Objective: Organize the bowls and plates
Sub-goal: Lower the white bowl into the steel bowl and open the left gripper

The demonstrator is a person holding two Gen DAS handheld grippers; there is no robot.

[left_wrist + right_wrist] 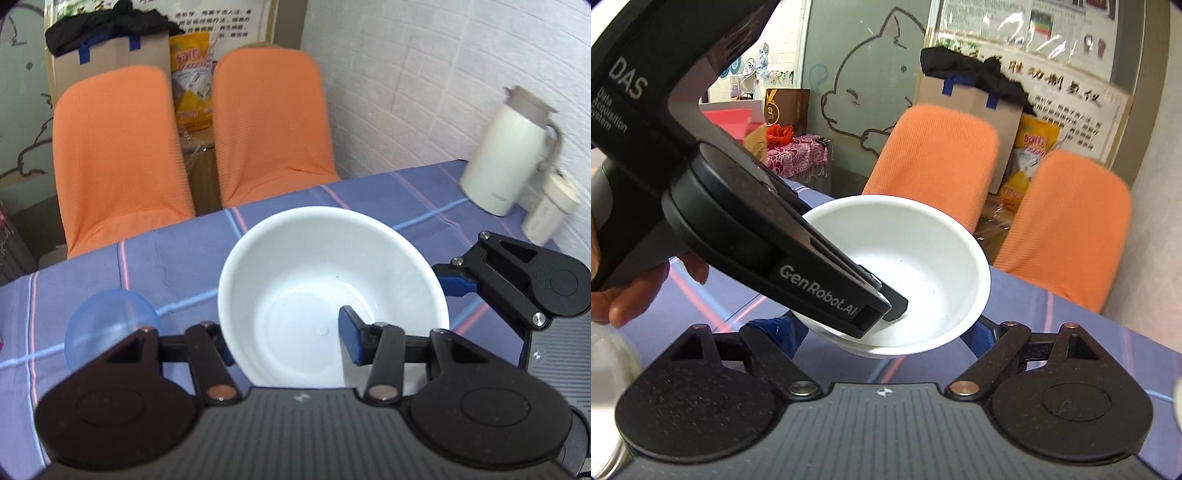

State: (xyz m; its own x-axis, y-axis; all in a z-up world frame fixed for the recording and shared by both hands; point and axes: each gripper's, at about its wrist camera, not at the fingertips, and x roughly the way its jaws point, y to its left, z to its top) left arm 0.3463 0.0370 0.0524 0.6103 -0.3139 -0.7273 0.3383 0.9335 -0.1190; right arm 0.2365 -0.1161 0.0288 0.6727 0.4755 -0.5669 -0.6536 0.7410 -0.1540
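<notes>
The round white glazed bowl point(332, 295) sits just ahead of the left gripper point(291, 341), straddled at its near rim: one blue-padded finger point(351, 339) reaches down inside the basin, the other lies outside the wall and is mostly hidden by it. The pads look pressed to either side of the rim, so the left gripper appears clenched on the bowl, which tilts toward it and, in the right wrist view, seems lifted clear of the cloth.

By its look the bowl is stiff, smooth ceramic or melamine: slick under the pads, breakable if dropped, and heavy enough to swing from a one-sided rim pinch. A deep bite over the rim, wall squarely between the pads, would be the safest hold.

The right gripper point(886, 336) waits just beside the bowl's far side, fingers spread wide and holding nothing.

To the left gripper's left, near on the striped purple tablecloth point(369, 192), sits a small translucent blue bowl point(110, 325). Farther ahead to its right stand a cream thermos jug point(506, 155) and a smaller cream flask point(550, 210); beyond the table edge, two orange-covered chairs point(114, 155).
</notes>
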